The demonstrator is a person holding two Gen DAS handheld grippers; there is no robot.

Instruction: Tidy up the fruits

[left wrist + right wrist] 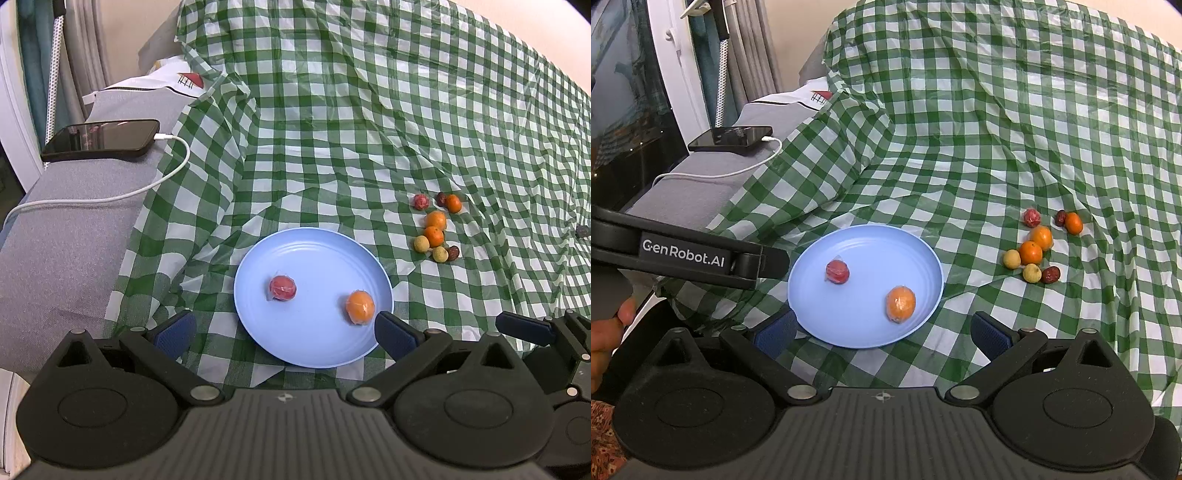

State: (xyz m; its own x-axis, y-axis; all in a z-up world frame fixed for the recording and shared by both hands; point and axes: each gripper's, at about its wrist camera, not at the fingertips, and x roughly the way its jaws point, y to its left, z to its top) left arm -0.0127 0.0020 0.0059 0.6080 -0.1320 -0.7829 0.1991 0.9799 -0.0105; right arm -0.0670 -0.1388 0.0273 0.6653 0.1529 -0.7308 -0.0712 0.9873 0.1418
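- Both of my grippers hang over the near edge of a green-and-white checked cloth (369,110), side by side.
- Left gripper (284,334): jaws spread wide, nothing between them. Its right pad sits over the near right rim of the blue plate (314,343); I cannot tell whether it touches.
- Right gripper (882,332): jaws also spread wide and empty, with the near rim of the plate showing between its pads.
- On the plate I see two fruits in clear wrap, well apart: a red fruit (282,288) left of centre and an orange fruit (360,307) nearer me, close to the right rim.
- The remaining fruit lies on the cloth, right of the plate and farther away, in a loose cluster (1041,245): three small oranges, two pale yellow round ones, two dark red wrinkled ones and one red wrapped one. Several touch one another.
- In the left wrist view a small dark object (583,231) sits alone on the cloth at the far right; too small for me to identify.
- Far left, on a grey cushion (74,229), a black phone (101,140) lies flat with a white cable (110,195) plugged in.
- A hand (605,332) shows at the left edge of the right wrist view, holding the left gripper's handle.
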